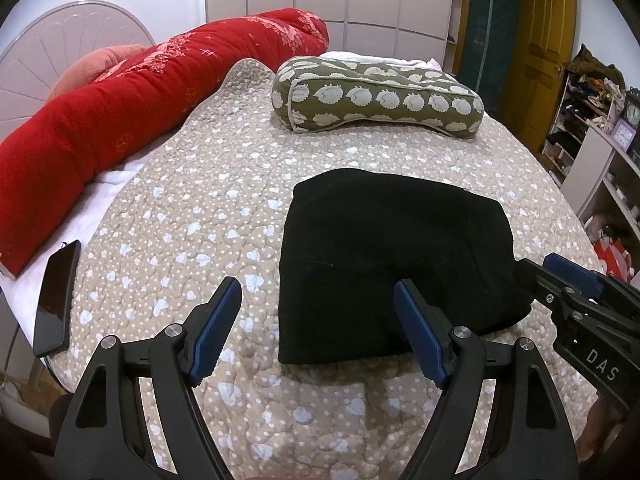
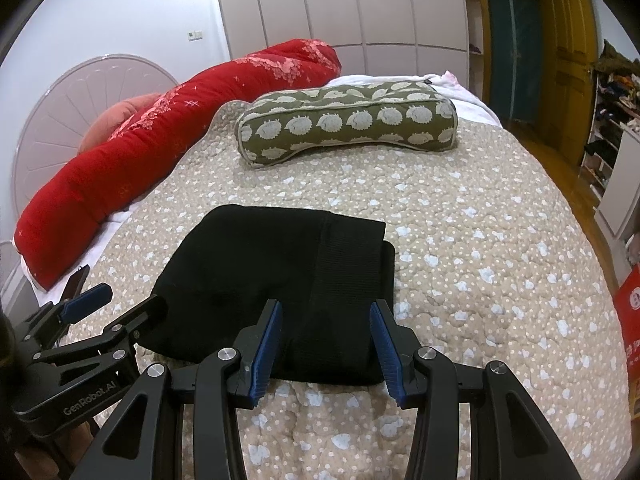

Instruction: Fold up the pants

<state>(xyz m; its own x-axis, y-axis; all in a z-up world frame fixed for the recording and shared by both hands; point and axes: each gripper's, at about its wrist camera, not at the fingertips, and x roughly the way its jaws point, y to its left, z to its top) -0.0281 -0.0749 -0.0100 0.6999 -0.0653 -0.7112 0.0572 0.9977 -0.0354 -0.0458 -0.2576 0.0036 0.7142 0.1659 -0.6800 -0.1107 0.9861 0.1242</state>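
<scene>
The black pants (image 1: 384, 256) lie folded into a compact rectangle on the quilted bedspread (image 1: 208, 208). They also show in the right wrist view (image 2: 280, 280), with the ribbed waistband on the right side. My left gripper (image 1: 318, 300) is open and empty, just in front of the bundle's near left edge. My right gripper (image 2: 326, 320) is open and empty, its fingers straddling the near right edge of the bundle. Each gripper shows in the other's view: the right one (image 1: 560, 276) and the left one (image 2: 116, 300).
A green patterned pillow (image 1: 376, 96) lies beyond the pants. A long red bolster (image 1: 132, 96) runs along the left. A black phone (image 1: 56, 300) lies at the bed's left edge. Shelves (image 1: 600, 128) and a yellow door (image 1: 536, 64) stand to the right.
</scene>
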